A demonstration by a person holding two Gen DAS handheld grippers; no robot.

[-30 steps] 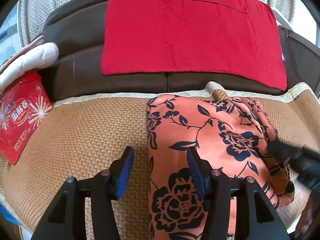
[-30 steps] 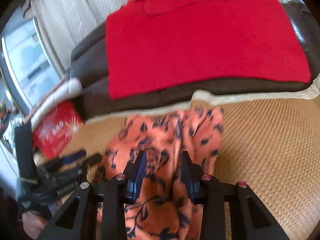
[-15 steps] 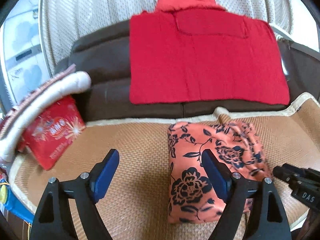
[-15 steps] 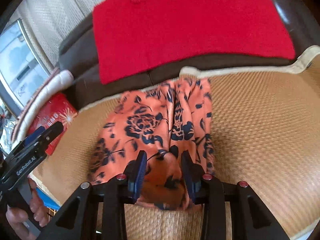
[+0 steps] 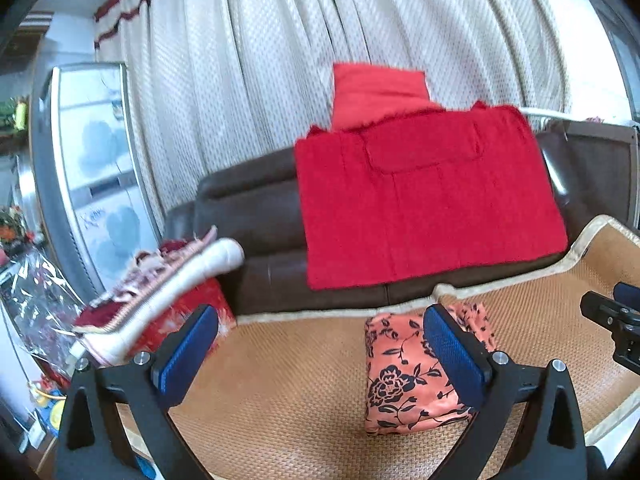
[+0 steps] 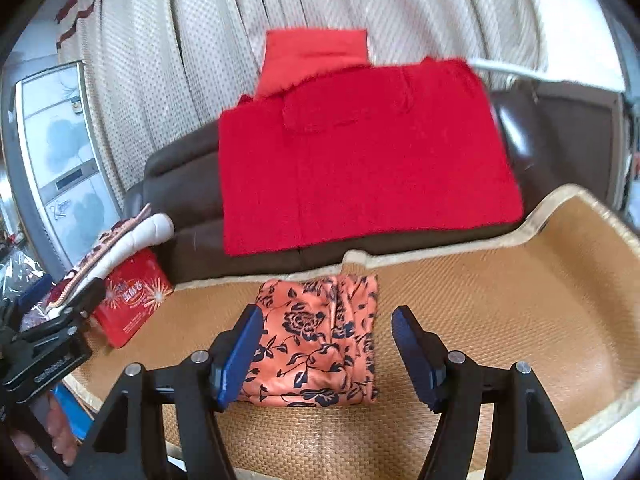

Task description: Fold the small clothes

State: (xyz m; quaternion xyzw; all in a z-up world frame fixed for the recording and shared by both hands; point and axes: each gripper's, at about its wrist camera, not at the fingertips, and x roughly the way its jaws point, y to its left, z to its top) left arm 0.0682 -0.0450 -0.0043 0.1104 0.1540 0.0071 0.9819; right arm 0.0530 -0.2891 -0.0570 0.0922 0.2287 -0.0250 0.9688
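An orange garment with a dark floral print (image 5: 404,376) lies folded into a compact rectangle on the woven mat (image 5: 288,392). It also shows in the right wrist view (image 6: 320,340). My left gripper (image 5: 320,356) is open and empty, held back above the mat, with its right finger in front of the garment's right side. My right gripper (image 6: 328,352) is open and empty, raised just in front of the garment. Neither gripper touches the cloth.
A red cloth (image 5: 424,200) is draped over the brown sofa back (image 5: 248,216). A red packet (image 6: 132,300) and a rolled white-and-pink textile (image 6: 124,240) lie at the mat's left. White curtains (image 5: 280,60) hang behind. A fridge (image 5: 88,168) stands at left.
The right gripper has opened and let go of the orange garment. Both grippers have pulled back and up, so the folded garment looks smaller and lies alone on the mat.
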